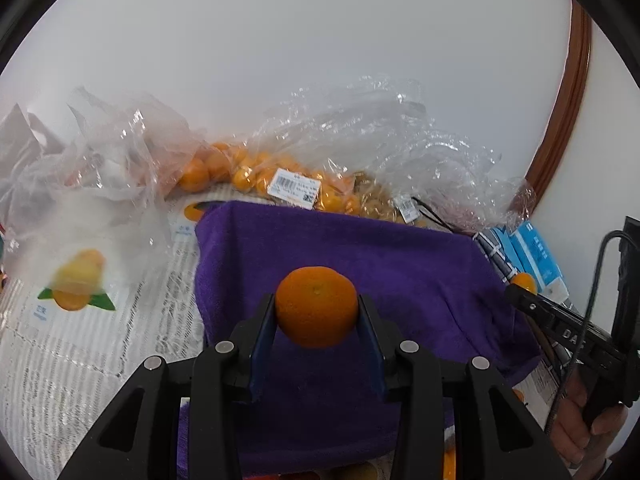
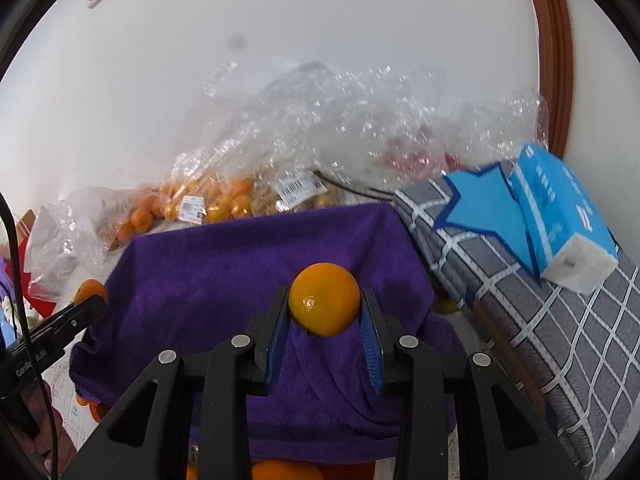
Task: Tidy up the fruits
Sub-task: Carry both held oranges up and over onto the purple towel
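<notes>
Two oranges up at once: the left gripper [image 1: 317, 312] clamps a deep orange one [image 1: 316, 306], the right gripper [image 2: 325, 312] pinches a paler one [image 2: 324, 305], both over the purple towel [image 1: 400, 276]. Beyond it lie bags of small oranges [image 1: 248, 172] (clear plastic, barcode labels) against the white wall [image 1: 320, 40].

Tabletop [image 1: 80, 360] under printed covering. Ahead of fingers [image 1: 264, 320]: purple towel [image 1: 400, 264] draped over raised support. Beyond towel: clear bags of oranges [image 1: 224, 168]. Right: blue tissue pack [image 2: 560, 216] on grey checked cloth [image 2: 560, 340].
</notes>
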Demonstrator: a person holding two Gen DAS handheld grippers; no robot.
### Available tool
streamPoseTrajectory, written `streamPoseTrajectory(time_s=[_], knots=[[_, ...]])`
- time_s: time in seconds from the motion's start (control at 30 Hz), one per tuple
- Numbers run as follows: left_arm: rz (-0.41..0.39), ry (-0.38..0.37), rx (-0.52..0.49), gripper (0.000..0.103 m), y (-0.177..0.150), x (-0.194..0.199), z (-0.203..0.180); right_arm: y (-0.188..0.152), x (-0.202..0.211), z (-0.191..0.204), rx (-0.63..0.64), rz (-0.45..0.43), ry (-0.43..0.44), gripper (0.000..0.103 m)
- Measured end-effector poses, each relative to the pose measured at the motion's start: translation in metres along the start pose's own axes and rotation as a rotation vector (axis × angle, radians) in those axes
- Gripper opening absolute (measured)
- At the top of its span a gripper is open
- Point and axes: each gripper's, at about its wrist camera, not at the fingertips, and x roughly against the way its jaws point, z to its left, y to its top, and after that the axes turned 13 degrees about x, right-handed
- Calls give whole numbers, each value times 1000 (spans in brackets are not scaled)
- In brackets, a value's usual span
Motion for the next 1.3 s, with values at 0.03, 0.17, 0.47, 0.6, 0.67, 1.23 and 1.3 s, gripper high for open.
streamPoseTrajectory(time_s=[0.03,0.17,0.47,0.6,0.67,1.23,1.3], knots=[[5,-2,-1,38,-1,-1,0,-1,-2,0,4,4,-10,34],[20,15,-9,38,-5,-7,1,-7,-9,2,11,23,-7,34],[73,53,-2,38,-9,-19,5,-13,-23,11,25,75,32,34],[85,65,-11,38,-10,-21,4,-14,-24,16,43,93,33,34],[86,75,-20,38,-11,-22,3,-14,-24,16,48,99,28,34],[100,91,-23,38,-12,-26,3,-14,-28,14,35,151,31,34],[100,91,-23,38,-12,-26,3,-14,-29,14,36,156,29,34]])
